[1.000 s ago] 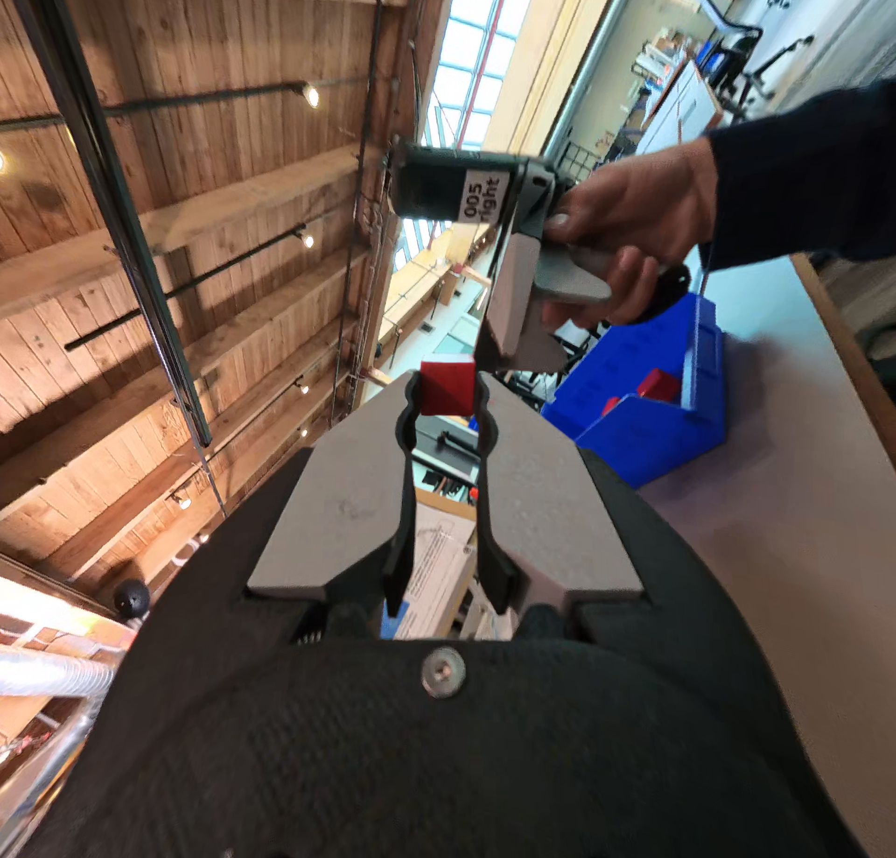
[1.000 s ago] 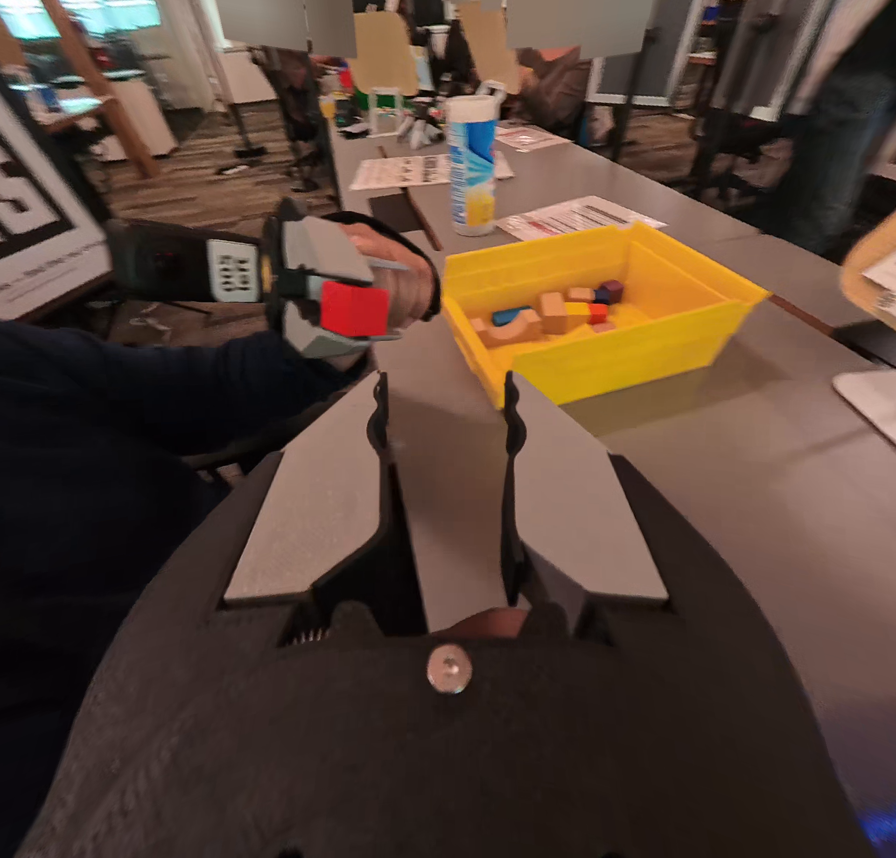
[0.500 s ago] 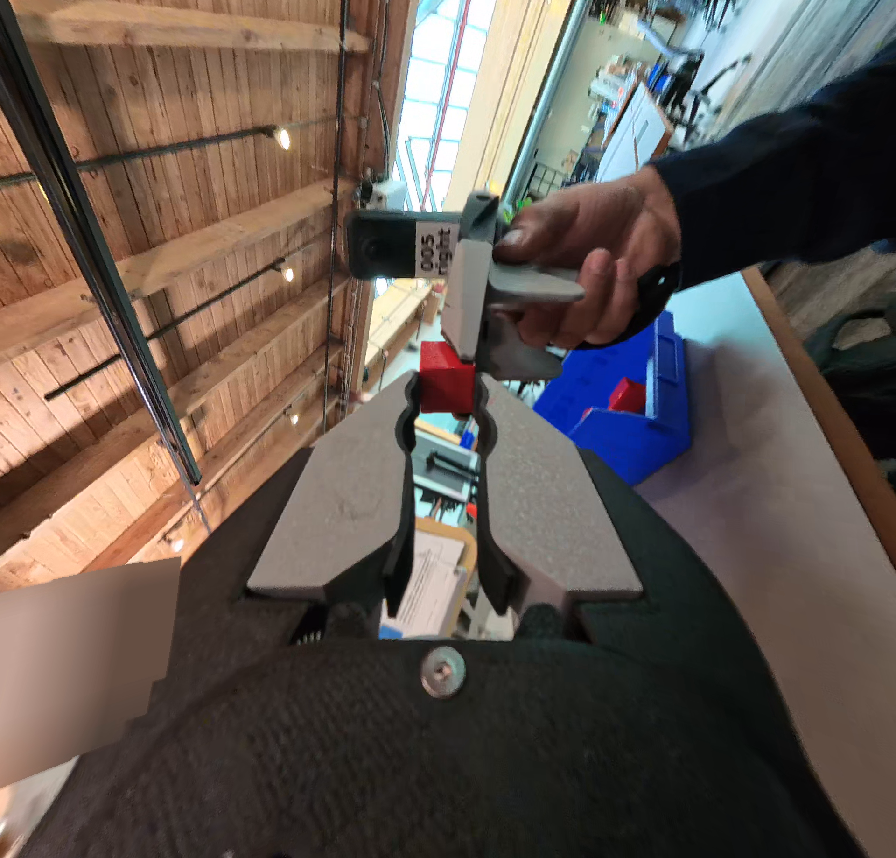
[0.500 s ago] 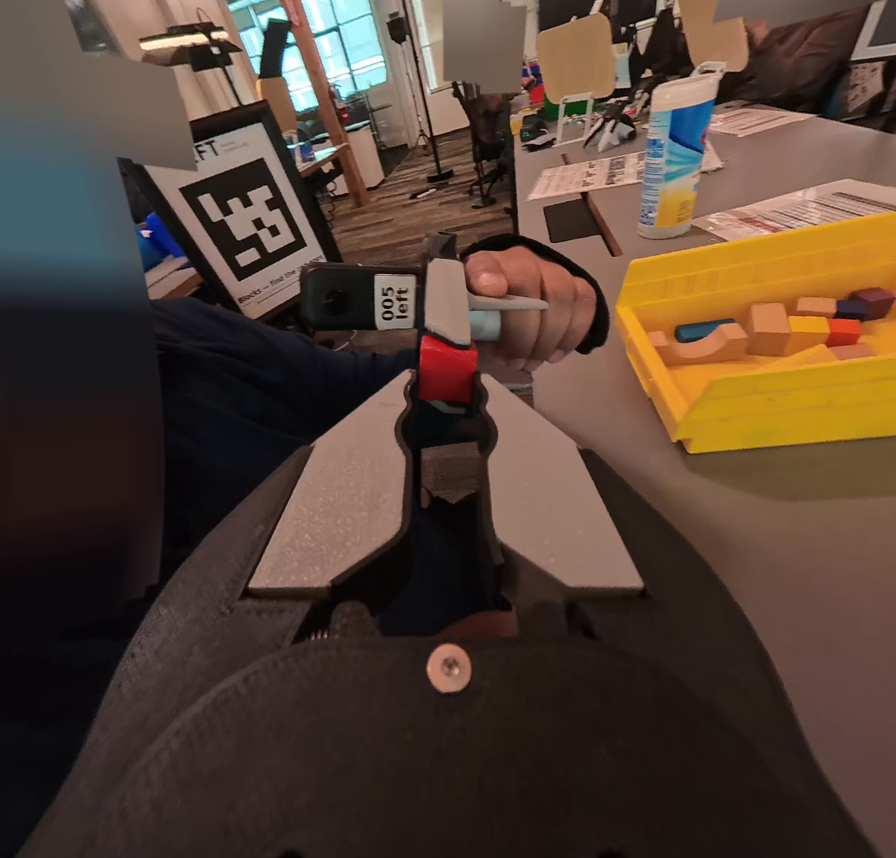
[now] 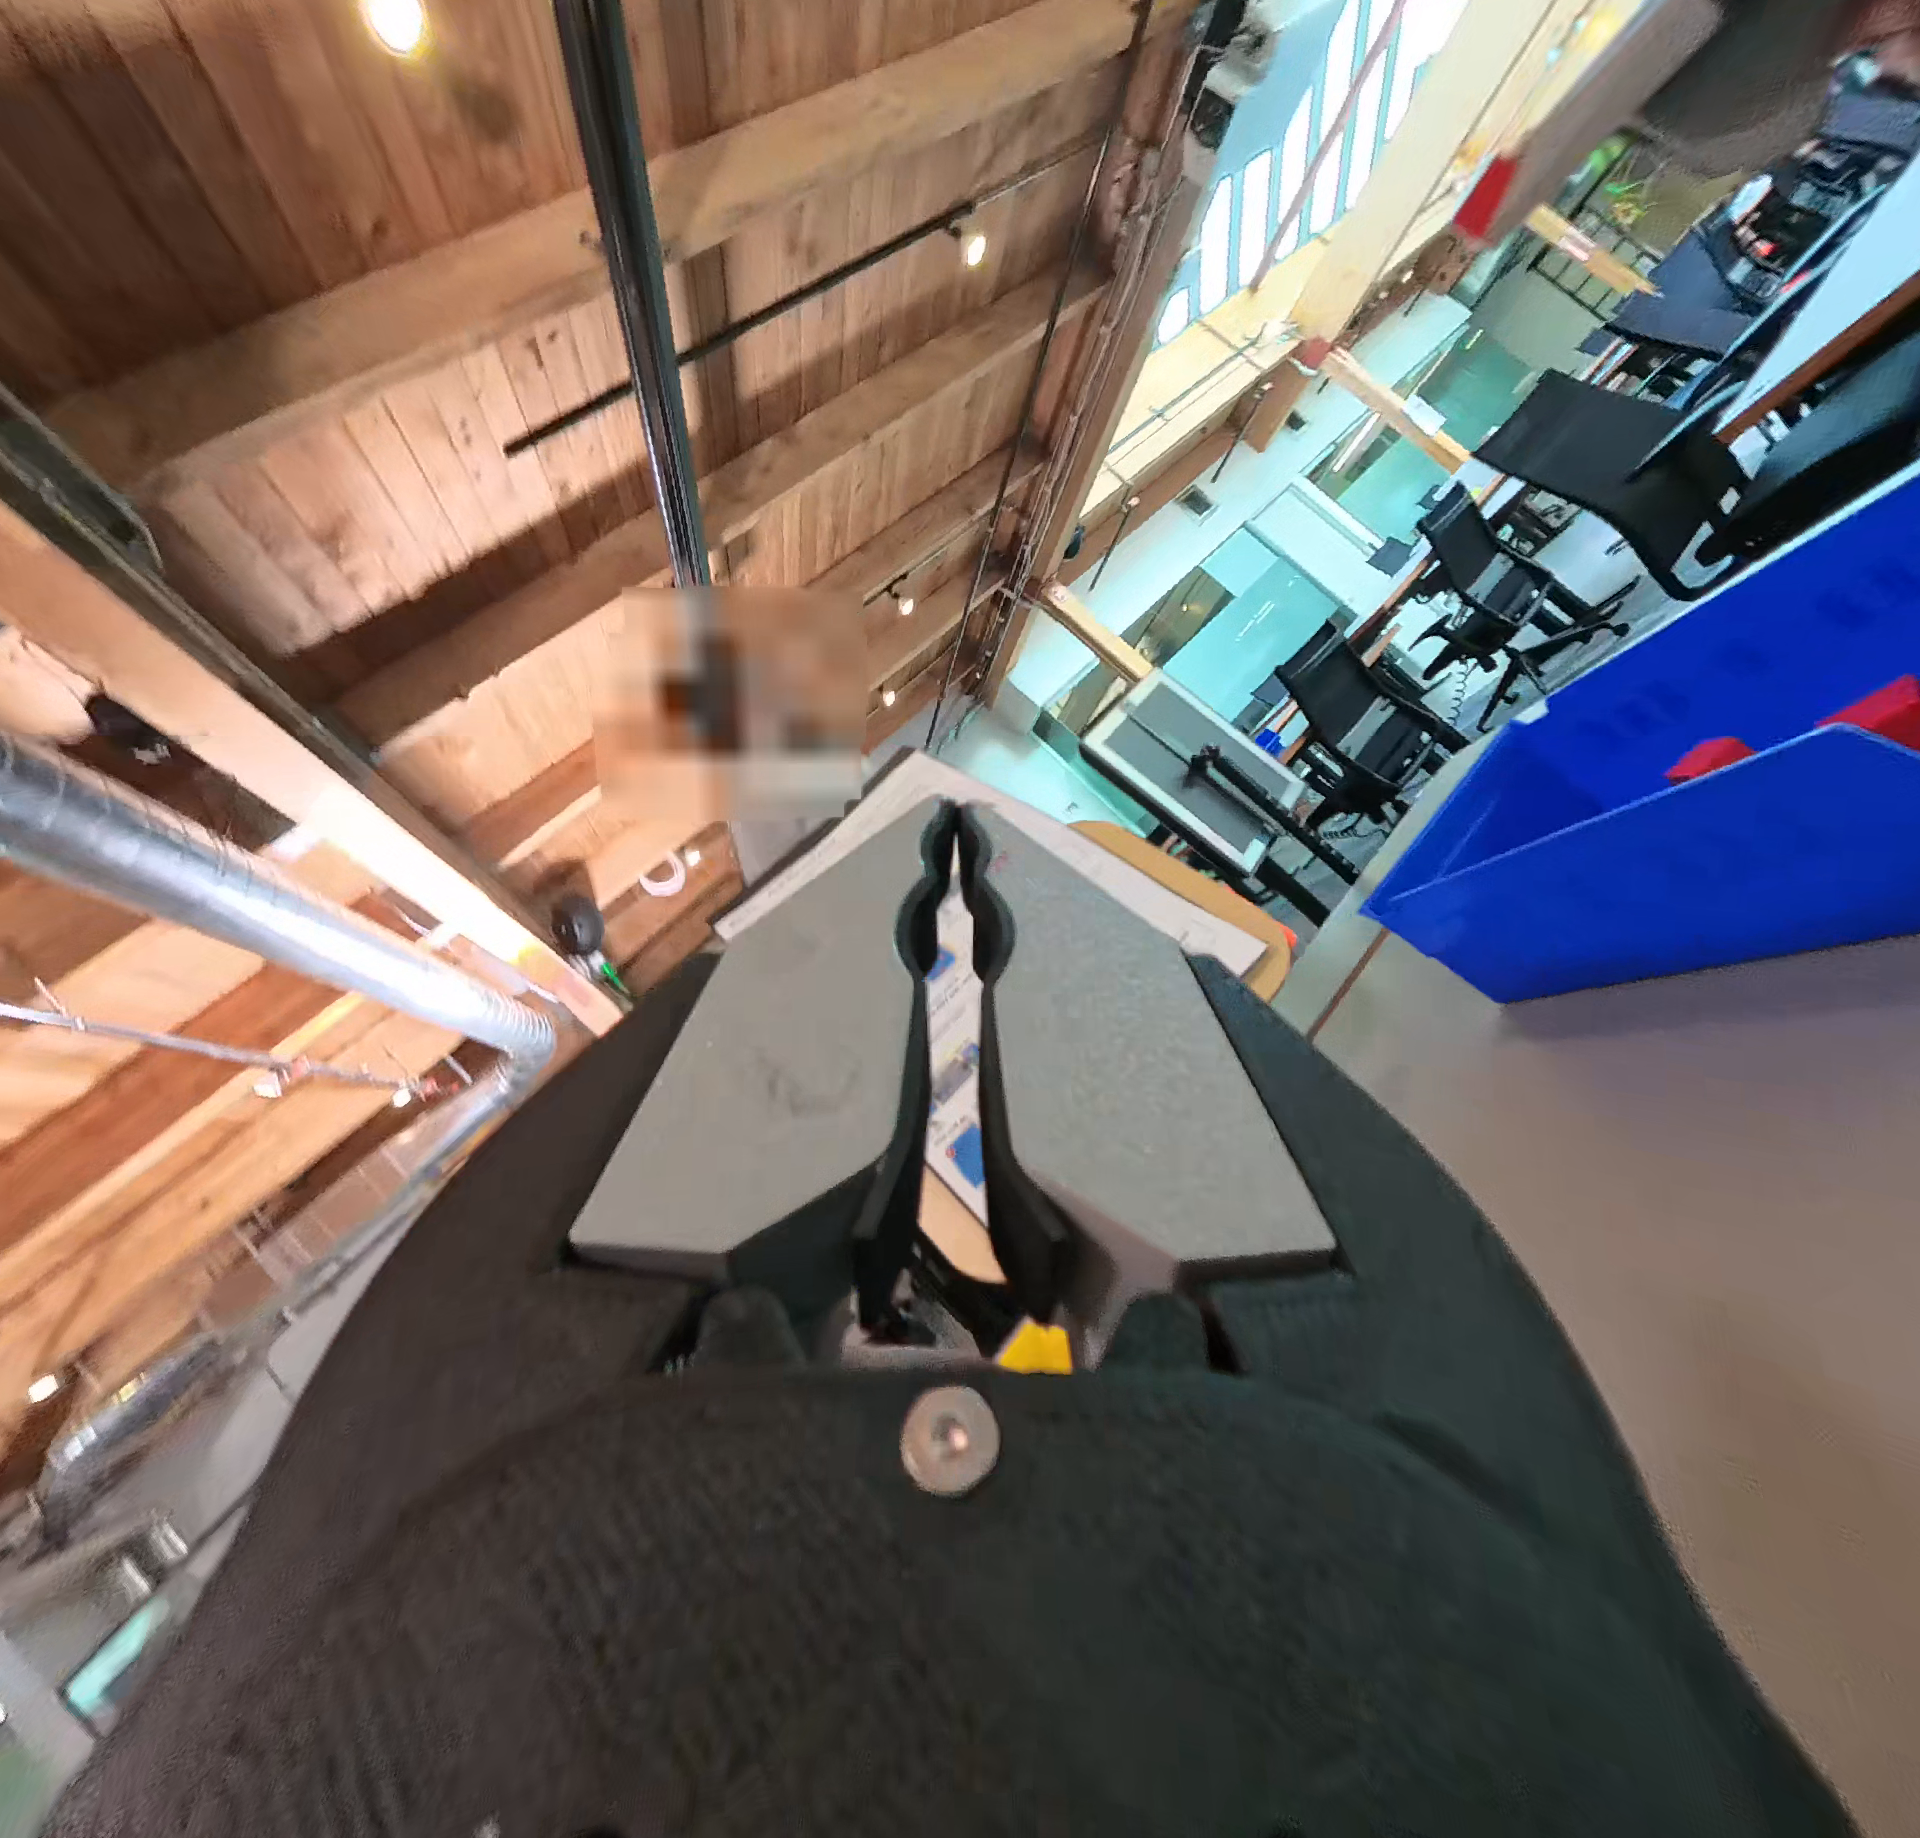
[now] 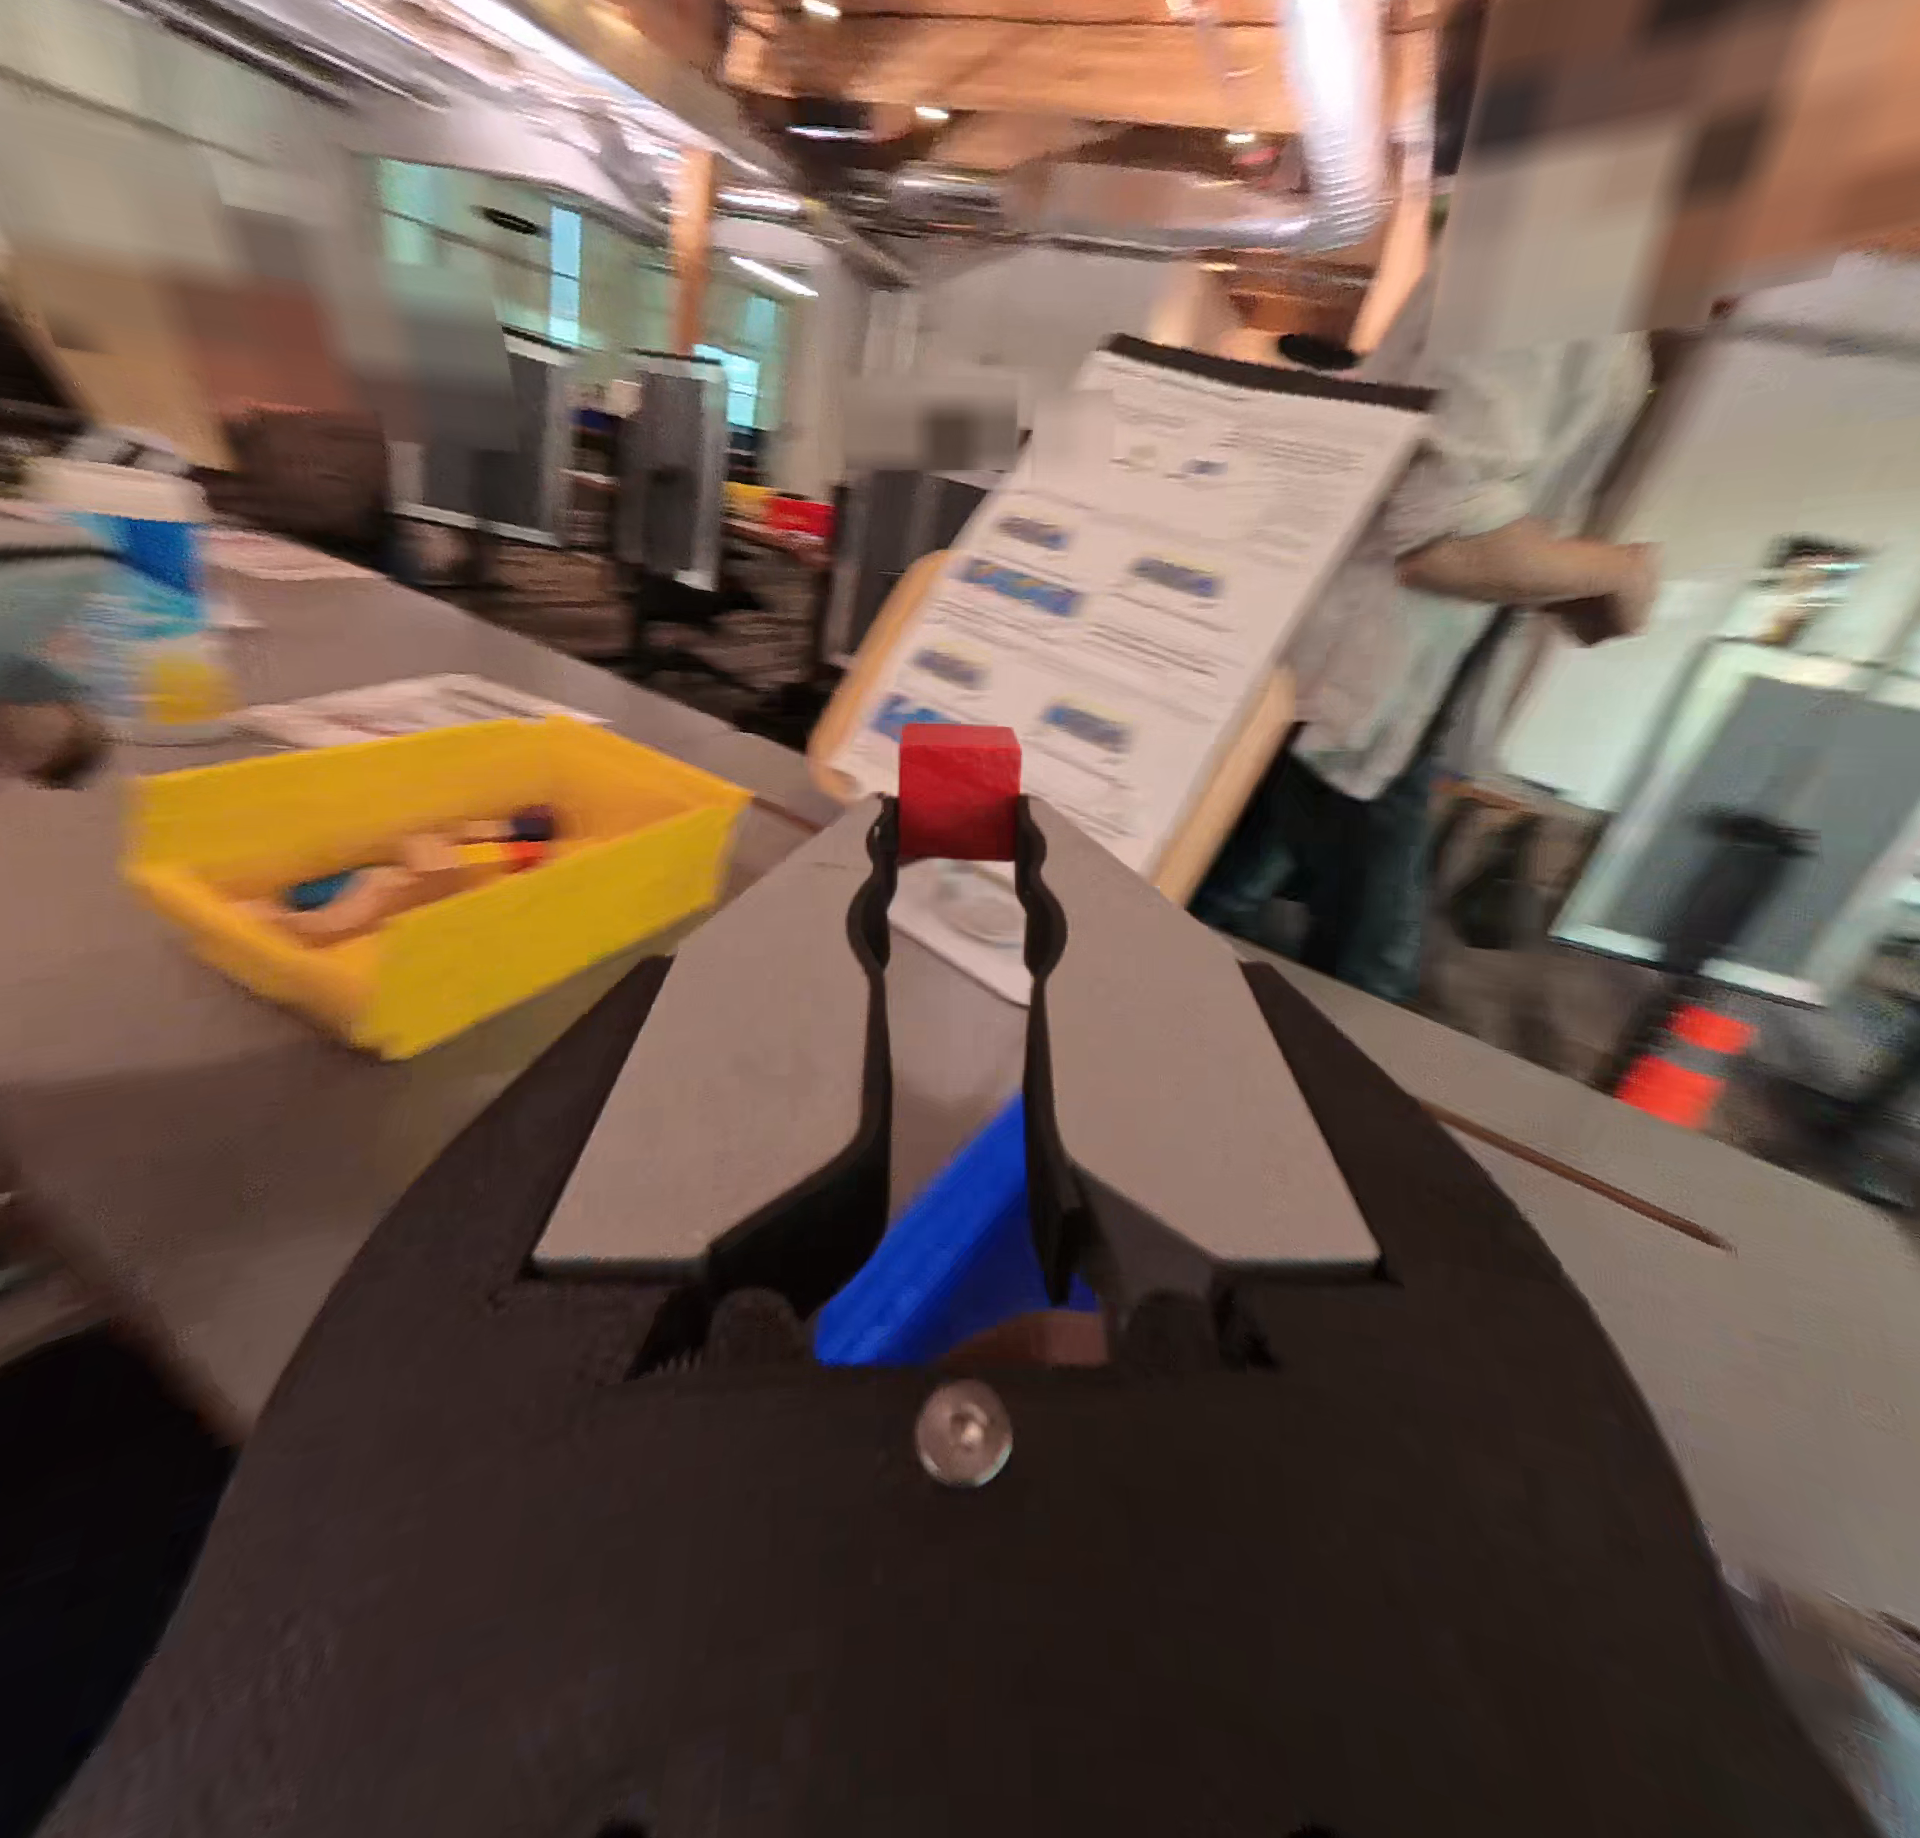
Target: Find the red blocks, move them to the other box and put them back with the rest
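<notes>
- Red block [image 6: 958, 793] pinched at right gripper [image 6: 956, 832] tips, mid-carry
- Left gripper [image 5: 957, 838] closed, empty
- Next: swing over blue box [image 5: 1662, 863], release

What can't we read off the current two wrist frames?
- Blue bin, left wrist view: cut by the right edge; its near wall hides all but the tops of two red blocks.
- Yellow bin, right wrist view: motion blur, so its blocks can't be counted.
- Red cube, right wrist view: fingertips cover its lower sides.
</notes>
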### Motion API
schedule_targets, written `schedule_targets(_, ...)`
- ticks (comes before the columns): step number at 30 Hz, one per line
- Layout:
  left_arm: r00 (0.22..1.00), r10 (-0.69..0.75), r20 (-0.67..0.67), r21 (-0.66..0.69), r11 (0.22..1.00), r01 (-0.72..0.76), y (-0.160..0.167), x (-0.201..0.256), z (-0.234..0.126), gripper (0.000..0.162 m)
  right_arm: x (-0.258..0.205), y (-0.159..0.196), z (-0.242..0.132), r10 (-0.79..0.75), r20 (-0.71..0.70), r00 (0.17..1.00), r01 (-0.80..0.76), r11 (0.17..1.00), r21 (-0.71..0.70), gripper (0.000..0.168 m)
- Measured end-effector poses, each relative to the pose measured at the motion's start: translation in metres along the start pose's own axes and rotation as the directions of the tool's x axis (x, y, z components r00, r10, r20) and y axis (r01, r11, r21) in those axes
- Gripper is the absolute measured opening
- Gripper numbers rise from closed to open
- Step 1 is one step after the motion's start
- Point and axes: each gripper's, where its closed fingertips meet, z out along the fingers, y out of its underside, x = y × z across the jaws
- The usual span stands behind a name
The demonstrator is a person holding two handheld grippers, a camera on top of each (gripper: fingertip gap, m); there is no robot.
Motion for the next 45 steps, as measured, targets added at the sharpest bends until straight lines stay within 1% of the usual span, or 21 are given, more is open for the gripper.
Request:
schedule_targets(2,0.999,-0.038,0.001,-0.064,0.997,0.038,0.013,-0.005,0.002,0.0,0.029,0.011,-0.004,-0.032,-0.093,0.995,0.029,0.999,-0.035,0.019)
schedule_targets(4,0.998,-0.061,0.021,-0.124,0.99,0.063,0.025,-0.007,0.004,0.0,0.049,0.035,0.007,0.014,-0.114,0.993,-0.024,0.996,-0.089,0.019)
schedule_targets(6,0.998,-0.067,0.009,-0.172,0.983,0.067,0.036,-0.002,0.008,0.0,0.071,0.079,0.027,0.068,-0.149,0.986,-0.099,0.973,-0.209,0.019)
schedule_targets(7,0.998,-0.061,0.004,-0.192,0.98,0.06,0.04,0.0,0.009,0.0,0.082,0.109,0.037,0.08,-0.184,0.98,-0.133,0.944,-0.301,0.022)
schedule_targets(9,0.999,-0.044,-0.019,-0.233,0.972,0.038,0.047,0.007,0.011,0.0,0.107,0.173,0.046,0.033,-0.29,0.957,-0.182,0.844,-0.505,0.054)
schedule_targets(10,0.999,-0.037,-0.026,-0.252,0.967,0.03,0.051,0.01,0.012,0.0,0.12,0.193,0.045,-0.022,-0.346,0.938,-0.189,0.804,-0.564,0.055)
schedule_targets(11,0.999,-0.038,-0.029,-0.273,0.962,0.028,0.055,0.011,0.012,0.0,0.127,0.203,0.044,-0.068,-0.375,0.924,-0.185,0.78,-0.597,0.055)
schedule_targets(13,0.997,-0.069,-0.038,-0.323,0.945,0.053,0.066,0.013,0.012,0.0,0.124,0.194,0.045,-0.089,-0.358,0.929,-0.151,0.793,-0.59,0.053)
schedule_targets(15,0.992,-0.119,-0.045,-0.368,0.925,0.095,0.078,0.016,0.012,0.0,0.112,0.168,0.048,-0.055,-0.313,0.948,-0.118,0.853,-0.508,0.053)
schedule_targets(16,0.988,-0.151,-0.042,-0.402,0.908,0.122,0.086,0.017,0.011,0.0,0.106,0.157,0.048,-0.034,-0.291,0.956,-0.112,0.875,-0.471,0.049)
schedule_targets(19,0.965,-0.257,-0.047,-0.526,0.828,0.195,0.113,0.024,0.004,0.001,0.094,0.139,0.044,0.0,-0.255,0.967,-0.112,0.898,-0.425,0.049)
schedule_targets(22,0.912,-0.398,-0.099,-0.631,0.734,0.251,0.131,0.041,-0.008,0.008,0.086,0.131,0.042,0.001,-0.232,0.973,-0.1,0.904,-0.416,0.049)
schedule_targets(25,0.864,-0.475,-0.167,-0.683,0.688,0.245,0.142,0.058,-0.02,0.017,0.072,0.122,0.044,0.005,-0.188,0.982,-0.081,0.913,-0.4,0.049)
schedule_targets(28,0.78,-0.594,-0.197,-0.758,0.597,0.263,0.151,0.084,-0.032,0.036,0.055,0.117,0.047,0.005,-0.132,0.991,-0.058,0.914,-0.402,0.052)
schedule_targets(29,0.769,-0.61,-0.191,-0.777,0.573,0.261,0.155,0.089,-0.033,0.042,0.048,0.118,0.048,0.003,-0.112,0.994,-0.049,0.91,-0.413,0.055)
schedule_targets(33,0.762,-0.622,-0.18,-0.813,0.53,0.24,0.17,0.109,-0.031,0.051,0.023,0.124,0.055,-0.028,-0.046,0.999,0.004,0.887,-0.463,0.066)
schedule_targets(36,0.803,-0.581,-0.134,-0.848,0.486,0.21,0.188,0.114,-0.031,0.054,0.007,0.137,0.061,-0.069,-0.014,0.997,0.052,0.851,-0.522,0.077)
schedule_targets(39,0.828,-0.552,-0.098,-0.871,0.45,0.196,0.204,0.121,-0.032,0.052,-0.015,0.154,0.072,-0.058,0.039,0.998,0.069,0.818,-0.571,0.079)
schedule_targets(40,0.846,-0.524,-0.1,-0.876,0.449,0.175,0.209,0.121,-0.033,0.048,-0.022,0.162,0.075,-0.047,0.051,0.998,0.069,0.8,-0.596,0.079)
schedule_targets(42,0.869,-0.483,-0.109,-0.868,0.472,0.154,0.213,0.12,-0.032,0.049,-0.031,0.185,0.081,-0.04,0.066,0.997,0.074,0.748,-0.66,0.079)
schedule_targets(45,0.88,-0.462,-0.11,-0.879,0.459,0.132,0.218,0.115,-0.034,0.039,-0.031,0.228,0.082,-0.087,0.074,0.994,0.112,0.625,-0.772,0.079)
